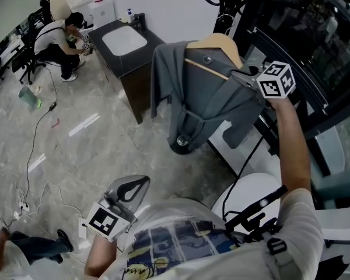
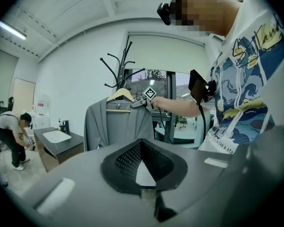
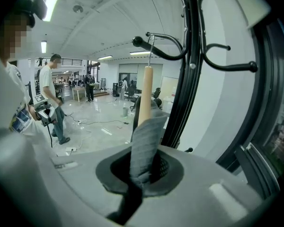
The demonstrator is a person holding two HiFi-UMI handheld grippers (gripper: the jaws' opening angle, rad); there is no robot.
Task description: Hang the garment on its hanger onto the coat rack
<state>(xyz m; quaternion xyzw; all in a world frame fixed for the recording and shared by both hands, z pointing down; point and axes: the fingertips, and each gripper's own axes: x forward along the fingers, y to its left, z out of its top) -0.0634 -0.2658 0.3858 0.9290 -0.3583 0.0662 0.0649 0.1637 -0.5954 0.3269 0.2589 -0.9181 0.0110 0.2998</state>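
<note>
A grey garment point(image 1: 204, 104) hangs on a wooden hanger point(image 1: 219, 44) right by the black coat rack point(image 1: 226, 2). My right gripper point(image 1: 244, 76) is shut on the garment's shoulder cloth, and in the right gripper view grey fabric point(image 3: 144, 145) is pinched between the jaws. Above it rises the hanger point(image 3: 145, 93), whose wire hook reaches a curved arm of the rack point(image 3: 156, 50). Whether the hook rests on that arm I cannot tell. My left gripper point(image 1: 143, 181) is held low near my body, shut and empty. From there the garment point(image 2: 118, 126) shows far off.
A dark cabinet with a white sink point(image 1: 123, 39) stands behind the rack's round base point(image 1: 184, 142). A person point(image 1: 58, 39) crouches at the far left, and cables point(image 1: 35, 150) trail over the floor. A black-framed glass wall point(image 1: 315, 57) runs along the right.
</note>
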